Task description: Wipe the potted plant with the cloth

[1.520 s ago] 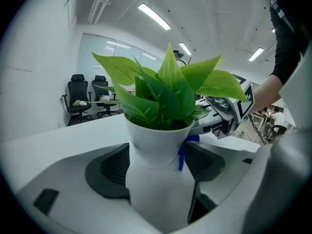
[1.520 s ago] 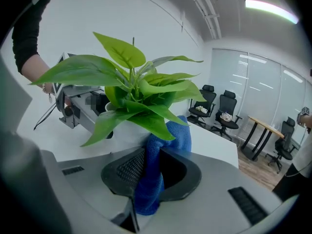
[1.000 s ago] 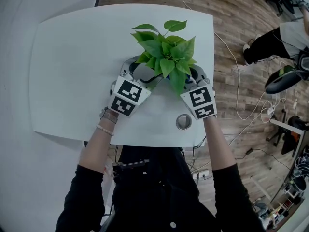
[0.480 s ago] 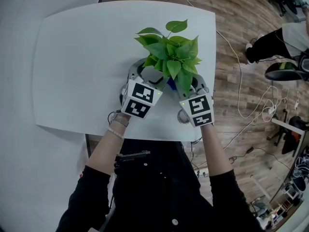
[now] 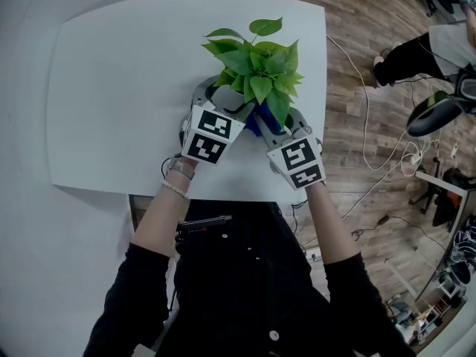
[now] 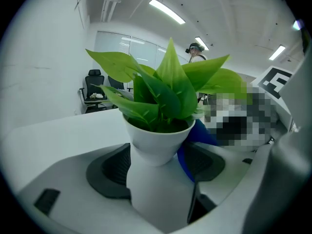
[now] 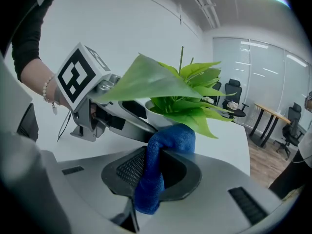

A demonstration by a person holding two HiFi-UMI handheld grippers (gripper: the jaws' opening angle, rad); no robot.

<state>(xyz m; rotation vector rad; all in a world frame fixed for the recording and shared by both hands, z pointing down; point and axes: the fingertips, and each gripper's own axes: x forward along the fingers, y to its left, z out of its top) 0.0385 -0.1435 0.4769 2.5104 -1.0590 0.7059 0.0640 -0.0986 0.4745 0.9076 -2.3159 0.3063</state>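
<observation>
A leafy green potted plant [image 5: 256, 76] in a white pot [image 6: 158, 147] stands on the white table [image 5: 119, 88]. My left gripper [image 6: 158, 179] is shut on the pot, one jaw pad on each side. In the head view the left gripper [image 5: 216, 121] sits under the leaves at the plant's near left. My right gripper [image 7: 156, 179] is shut on a blue cloth [image 7: 158, 165], whose folded top touches the pot under the lower leaves. In the head view the cloth [image 5: 256, 121] shows between the two grippers, with the right gripper [image 5: 286, 136] at the plant's near right.
The table's near edge [image 5: 245, 199] runs just below both grippers. Wooden floor [image 5: 372, 95] with cables lies to the right. A seated person [image 5: 416, 54] is at the far right. Office chairs [image 7: 236, 99] stand beyond the table.
Both grippers and the plant have drawn closer together over the near edge of the table. The right gripper has moved in left toward the pot, and the blue cloth now shows between them.
</observation>
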